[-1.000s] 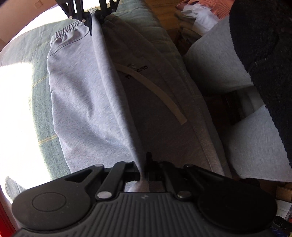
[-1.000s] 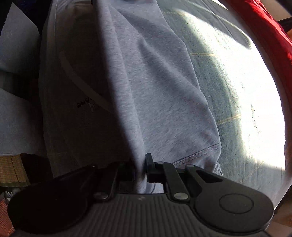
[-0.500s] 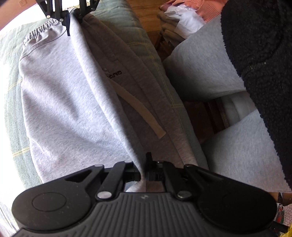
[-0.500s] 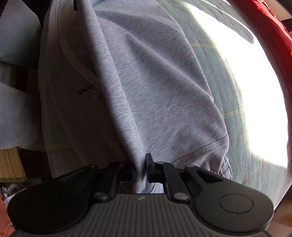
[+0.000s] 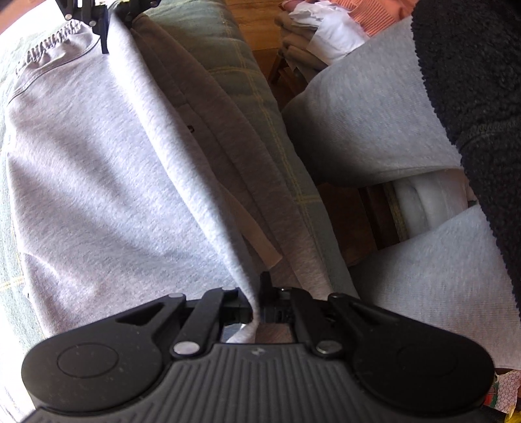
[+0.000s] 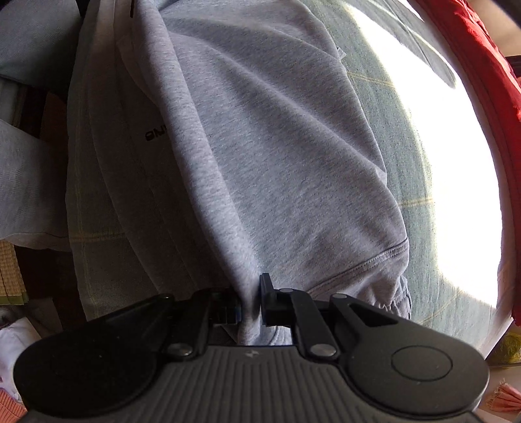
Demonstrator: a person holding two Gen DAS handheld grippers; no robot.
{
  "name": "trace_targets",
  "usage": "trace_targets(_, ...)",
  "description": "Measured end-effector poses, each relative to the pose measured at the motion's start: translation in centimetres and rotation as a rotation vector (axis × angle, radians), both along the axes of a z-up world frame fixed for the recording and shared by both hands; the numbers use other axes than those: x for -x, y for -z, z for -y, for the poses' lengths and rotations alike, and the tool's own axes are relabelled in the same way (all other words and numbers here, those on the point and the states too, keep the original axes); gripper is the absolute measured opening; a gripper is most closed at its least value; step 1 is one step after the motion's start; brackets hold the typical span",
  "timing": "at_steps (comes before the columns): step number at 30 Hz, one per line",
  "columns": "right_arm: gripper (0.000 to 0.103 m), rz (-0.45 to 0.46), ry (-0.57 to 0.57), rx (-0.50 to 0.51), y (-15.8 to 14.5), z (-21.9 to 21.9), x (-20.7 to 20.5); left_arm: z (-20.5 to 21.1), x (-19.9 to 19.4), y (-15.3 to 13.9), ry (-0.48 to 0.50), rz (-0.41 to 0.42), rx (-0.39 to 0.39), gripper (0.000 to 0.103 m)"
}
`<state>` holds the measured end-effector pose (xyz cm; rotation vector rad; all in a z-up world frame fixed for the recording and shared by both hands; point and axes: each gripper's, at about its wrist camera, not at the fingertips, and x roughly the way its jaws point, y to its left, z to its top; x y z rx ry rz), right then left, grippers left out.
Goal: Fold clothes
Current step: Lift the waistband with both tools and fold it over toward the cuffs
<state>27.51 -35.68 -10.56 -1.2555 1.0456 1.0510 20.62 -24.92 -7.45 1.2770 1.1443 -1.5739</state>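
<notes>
Grey sweatpants [image 5: 107, 169] lie on a green checked bed cover [image 5: 241, 81], folded lengthwise with a raised ridge between my two grippers. My left gripper [image 5: 255, 306] is shut on one end of that ridge. My right gripper [image 6: 250, 302] is shut on the other end, near the elastic waistband [image 6: 374, 263]; it also shows at the far top of the left wrist view [image 5: 110, 19]. A beige drawstring [image 5: 257, 234] and a black logo [image 6: 156, 135] peek from under the fold.
The person's grey-trousered legs [image 5: 374, 123] and black fleece sleeve [image 5: 482, 81] are at the right. A pile of folded clothes [image 5: 325, 29] lies beyond the bed edge. A red cloth [image 6: 482, 65] runs along the bed's far side. Bright sunlight [image 6: 456, 162] falls on the cover.
Both grippers have carried the held ridge sideways over the pants. The top layer now covers most of the logo and drawstring. Both grips stay shut.
</notes>
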Motion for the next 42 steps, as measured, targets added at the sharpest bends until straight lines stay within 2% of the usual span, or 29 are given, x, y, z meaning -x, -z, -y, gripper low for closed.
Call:
trace_targets(3,0.011,-0.007,0.021,0.009,0.7,0.0,-0.3,0.7,0.5,0.5,-0.005,0.004,0.004,0.001)
trace_targets(11,0.012,-0.013,0.059,0.006,0.6,-0.1,-0.8,1.9,-0.6,2.5,-0.108,-0.025,-0.021,0.002)
trace_targets(13,0.017,0.001,0.06,0.013,0.8,-0.1,-0.9,2.3,-0.9,2.6,-0.13,-0.036,-0.027,0.002)
trace_targets(18,0.021,0.01,0.037,0.0,-0.3,-0.7,-0.6,2.7,-1.5,1.2,-0.165,-0.046,-0.021,0.003)
trace_targets(19,0.028,-0.004,0.033,-0.013,-0.9,-0.7,-0.4,2.7,-1.5,0.6,-0.163,-0.047,-0.012,0.004)
trace_targets(21,0.033,-0.037,0.027,-0.037,-2.0,-0.8,-0.2,2.5,-1.5,-0.5,-0.165,-0.052,0.015,0.01)
trace_targets(23,0.033,-0.037,0.017,-0.052,-2.5,-0.9,0.1,2.5,-1.7,-1.1,-0.177,-0.051,0.032,0.011)
trace_targets(27,0.033,-0.026,0.013,-0.091,-2.3,0.3,3.3,3.0,-2.3,-1.6,-0.236,-0.056,0.048,0.011)
trace_targets(28,0.033,-0.027,0.007,-0.107,-2.1,-0.1,2.3,1.6,-2.6,-1.9,-0.242,-0.056,0.057,0.011)
trace_targets(30,0.031,-0.042,-0.011,-0.132,-2.7,-1.2,2.8,-3.3,-3.3,-2.6,-0.248,-0.053,0.088,0.011)
trace_targets(32,0.024,-0.078,-0.019,-0.142,-2.7,-2.1,3.2,-8.1,-2.4,-2.7,-0.258,-0.076,0.103,0.011)
trace_targets(33,0.016,-0.097,-0.023,-0.147,-2.6,-2.5,3.4,-10.0,-3.5,-2.5,-0.262,-0.089,0.108,0.01)
trace_targets(34,0.015,-0.114,-0.024,-0.139,-2.3,-2.9,3.9,-10.2,-4.4,-1.9,-0.263,-0.087,0.113,0.01)
trace_targets(36,0.009,-0.121,-0.028,-0.115,-1.6,-3.0,4.7,-10.0,-3.2,-0.1,-0.266,-0.076,0.115,0.0)
trace_targets(39,0.008,-0.134,0.003,-0.107,-1.6,-2.8,5.3,-10.5,-2.0,-0.5,-0.287,-0.093,0.095,0.0)
trace_targets(42,0.007,-0.15,0.039,-0.121,-1.6,-2.6,5.2,-9.5,0.1,2.6,-0.25,-0.097,0.101,0.0)
